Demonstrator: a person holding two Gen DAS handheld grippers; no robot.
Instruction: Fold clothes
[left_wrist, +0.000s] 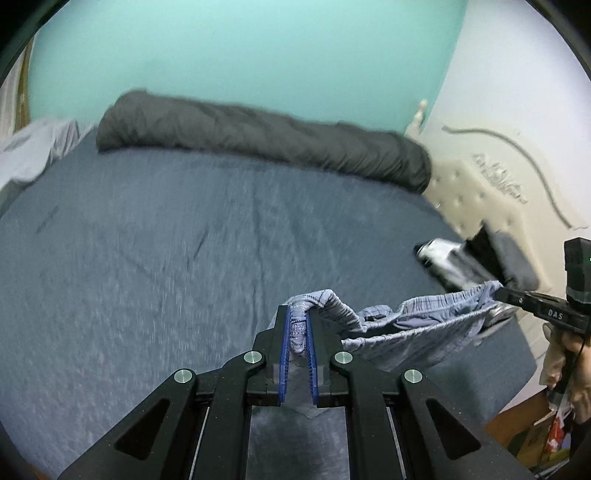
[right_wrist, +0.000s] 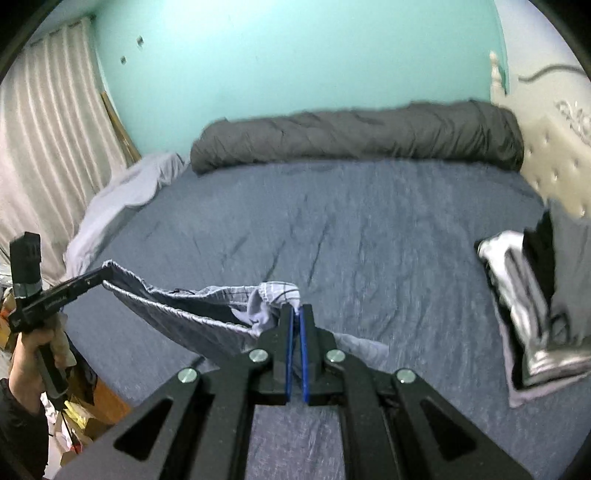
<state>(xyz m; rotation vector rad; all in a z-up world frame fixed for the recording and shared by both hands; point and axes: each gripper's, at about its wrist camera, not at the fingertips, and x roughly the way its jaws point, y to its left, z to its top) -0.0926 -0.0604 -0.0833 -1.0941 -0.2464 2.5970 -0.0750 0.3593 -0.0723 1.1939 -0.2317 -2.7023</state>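
Turquoise wall and a tufted cream headboard (right_wrist: 554, 162) frame a bed (right_wrist: 332, 229) covered in a slate-blue sheet, with a rolled dark grey duvet (right_wrist: 354, 133) lying along its far edge. Near the headboard end, a pile of folded clothes (right_wrist: 532, 306) sits on a grey cloth at the bed's right edge.

The task's thing is a pair of light blue checked shorts (right_wrist: 192, 314), held in the air above the near edge of the bed, clear of the sheet. The left gripper (left_wrist: 298, 314) has its jaws closed on one end of the elastic waistband, the fabric bunched between the blue pads. The right gripper (right_wrist: 296, 314) is likewise clamped on the other end of the waistband. Each wrist view shows the other tool out at the side, with the waistband running from jaw to jaw.

So the garment's long axis runs left to right between the two grippers, roughly along the near edge, and the body of the shorts sags below that line. Neither hand is nearer; both share the load equally. Judging from this, the shorts look ready either to be laid flat on the open sheet ahead or to have the two waistband ends brought together; the pictures do not settle which.
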